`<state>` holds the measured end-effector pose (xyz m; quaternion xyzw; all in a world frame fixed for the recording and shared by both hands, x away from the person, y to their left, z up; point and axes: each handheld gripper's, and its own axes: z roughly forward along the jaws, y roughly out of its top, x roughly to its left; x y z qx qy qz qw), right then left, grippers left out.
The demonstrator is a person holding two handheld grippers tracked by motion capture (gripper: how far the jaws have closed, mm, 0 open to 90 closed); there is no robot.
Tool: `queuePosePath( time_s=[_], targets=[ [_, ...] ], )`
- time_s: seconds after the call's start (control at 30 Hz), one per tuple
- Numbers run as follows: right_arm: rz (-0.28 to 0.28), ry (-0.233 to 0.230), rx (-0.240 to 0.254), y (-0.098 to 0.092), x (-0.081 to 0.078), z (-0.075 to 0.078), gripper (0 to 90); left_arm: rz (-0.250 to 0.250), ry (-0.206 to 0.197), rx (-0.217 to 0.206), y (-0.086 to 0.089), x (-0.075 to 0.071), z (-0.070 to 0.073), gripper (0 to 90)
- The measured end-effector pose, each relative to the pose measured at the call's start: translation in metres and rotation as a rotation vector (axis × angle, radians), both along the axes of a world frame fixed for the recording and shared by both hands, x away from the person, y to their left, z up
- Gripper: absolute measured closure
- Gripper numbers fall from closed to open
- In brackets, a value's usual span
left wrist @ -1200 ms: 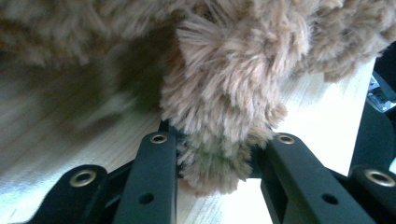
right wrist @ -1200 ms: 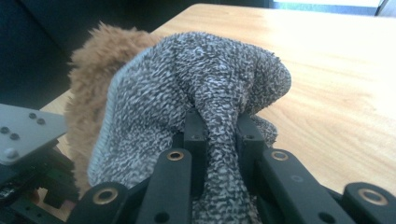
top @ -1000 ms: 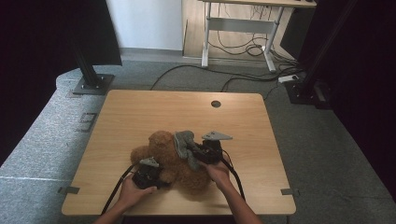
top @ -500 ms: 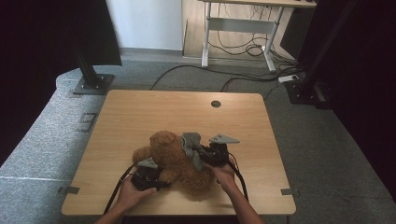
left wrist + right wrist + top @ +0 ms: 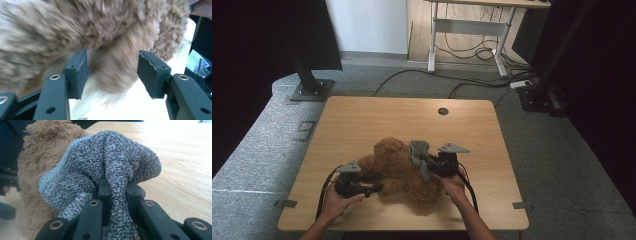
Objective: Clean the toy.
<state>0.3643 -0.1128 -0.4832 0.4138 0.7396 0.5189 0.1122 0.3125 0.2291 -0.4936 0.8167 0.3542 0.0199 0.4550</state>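
A brown plush bear [image 5: 399, 167] lies on the wooden table [image 5: 362, 125] near its front edge. My left gripper [image 5: 376, 188] comes in at the bear's left side. In the left gripper view its jaws [image 5: 112, 57] stand open around a furry limb [image 5: 115, 75]; the pads do not press on it, and the jaws have just been opening. My right gripper [image 5: 432, 165] is at the bear's right, shut on a grey terry cloth [image 5: 418, 152]. In the right gripper view that cloth [image 5: 105, 157] bunches over the gripper [image 5: 117, 188], with the bear [image 5: 45, 147] behind it on the left.
A round cable hole [image 5: 443, 111] sits near the table's far edge. Black stand bases rest on the floor at the far left [image 5: 312, 90] and far right [image 5: 537, 97]. Cables [image 5: 472, 85] run across the floor towards a second desk [image 5: 472, 25].
My left gripper's jaws have spread apart, and the hand has drawn back to the left from the bear. The right gripper still grips the cloth and has hardly moved.
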Motion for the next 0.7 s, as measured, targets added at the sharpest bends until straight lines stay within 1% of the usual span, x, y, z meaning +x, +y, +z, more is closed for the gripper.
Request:
queuePosePath(
  time_s=[0.07,0.1,0.2,0.27,0.33,0.43,0.5,0.57,0.63,0.7],
  targets=[
    [0.004,-0.004,0.002,0.0,0.0,0.0,78.8,0.028,-0.019,0.002,0.006,0.002,0.003,37.0],
    [0.005,-0.007,0.002,0.001,0.0,0.0,78.8,0.043,-0.022,0.003,0.008,0.004,0.004,36.4],
    [0.007,-0.009,-0.003,0.002,0.0,0.0,78.8,0.09,-0.043,0.026,0.012,0.013,0.003,34.6],
    [0.01,-0.009,-0.006,0.002,0.0,0.001,78.8,0.113,-0.053,0.038,0.014,0.02,0.002,32.9],
    [0.011,-0.007,-0.006,0.002,0.0,0.001,78.8,0.125,-0.058,0.045,0.015,0.026,0.002,31.4],
    [0.01,-0.009,-0.005,0.002,0.001,0.001,78.8,0.122,-0.056,0.064,0.015,0.036,0.001,28.1],
    [0.01,-0.009,-0.006,0.003,0.002,0.001,78.8,0.113,-0.053,0.058,0.016,0.042,0.0,27.0],
    [0.01,-0.006,-0.007,0.004,0.002,0.001,78.8,0.099,-0.041,0.061,0.015,0.049,-0.001,24.1],
    [0.011,-0.009,-0.008,0.004,0.002,0.001,78.8,0.077,-0.026,0.049,0.015,0.056,-0.003,21.8],
    [0.01,-0.004,-0.011,0.004,0.003,0.001,78.8,0.062,-0.026,0.052,0.014,0.061,-0.004,21.1]
  ],
)
